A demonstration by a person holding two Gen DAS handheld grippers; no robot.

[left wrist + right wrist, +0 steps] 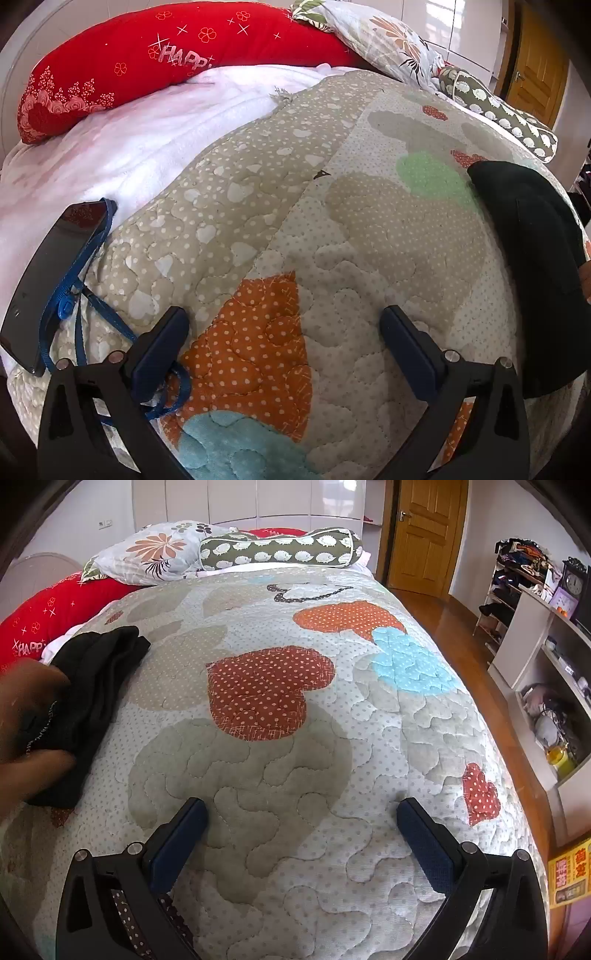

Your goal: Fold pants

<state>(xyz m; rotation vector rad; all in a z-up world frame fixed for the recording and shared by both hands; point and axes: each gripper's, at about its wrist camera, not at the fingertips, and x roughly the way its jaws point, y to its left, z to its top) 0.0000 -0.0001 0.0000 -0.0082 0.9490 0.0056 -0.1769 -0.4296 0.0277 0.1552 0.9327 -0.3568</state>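
Both grippers — left (282, 325), right (301, 818) — spread apart, empty, over quilt (295, 738). Black pants (532, 251) bunched near quilt's edge — soft, limp, light; best pinched at waistband corners.

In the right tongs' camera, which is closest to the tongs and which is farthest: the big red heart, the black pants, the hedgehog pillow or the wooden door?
From the right tongs:
1. Big red heart, straight ahead on the quilt.
2. Black pants, off to the left; too close to the heart to call surely.
3. Hedgehog pillow, at the bed's head.
4. Wooden door, behind the bed.
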